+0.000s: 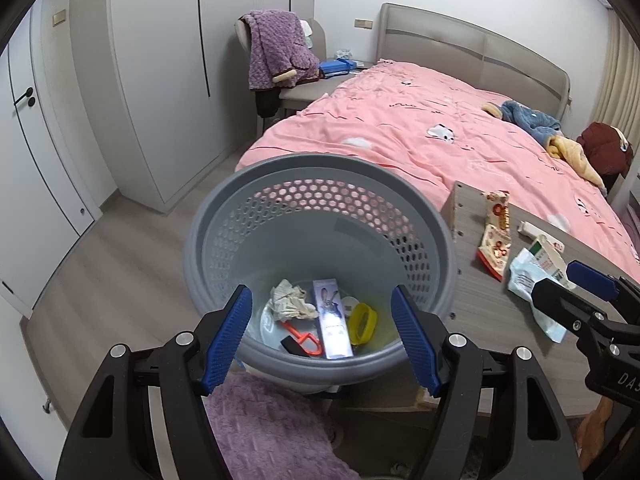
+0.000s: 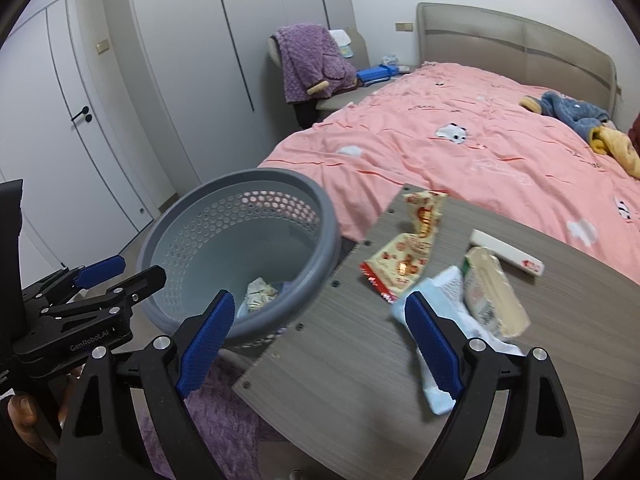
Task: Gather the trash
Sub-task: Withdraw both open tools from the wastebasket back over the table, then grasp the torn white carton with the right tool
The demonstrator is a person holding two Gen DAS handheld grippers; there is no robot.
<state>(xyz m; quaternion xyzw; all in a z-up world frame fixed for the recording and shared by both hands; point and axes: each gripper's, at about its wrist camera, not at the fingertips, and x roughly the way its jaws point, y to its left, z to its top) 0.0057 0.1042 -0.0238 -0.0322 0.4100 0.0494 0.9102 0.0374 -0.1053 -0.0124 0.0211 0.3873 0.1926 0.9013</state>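
Observation:
A grey perforated bin point(image 1: 224, 216) point(image 2: 320, 204) stands left of a grey wood-grain table point(image 2: 560, 360) point(image 1: 472, 272). It holds crumpled paper point(image 1: 290, 300), a printed box point(image 1: 331, 320), a yellow ring point(image 1: 362, 322) and an orange tool point(image 1: 304, 336). On the table lie a red-and-cream snack wrapper point(image 2: 404, 256) point(image 1: 496, 240), a pale blue wrapper point(image 2: 452, 300) point(image 1: 524, 276), a small carton point(image 2: 492, 292) and a white tube point(image 2: 506, 252). My left gripper point(image 1: 322, 344) is open and empty over the bin's near rim. My right gripper point(image 2: 320, 340) is open and empty over the table's left edge, its right finger on the blue wrapper.
A bed with a pink cover point(image 1: 440, 128) lies behind the table, with clothes point(image 1: 532, 120) on it. A chair with a purple robe point(image 1: 276, 52) stands by white wardrobes point(image 1: 160, 80). A purple rug point(image 1: 260, 432) lies under the grippers.

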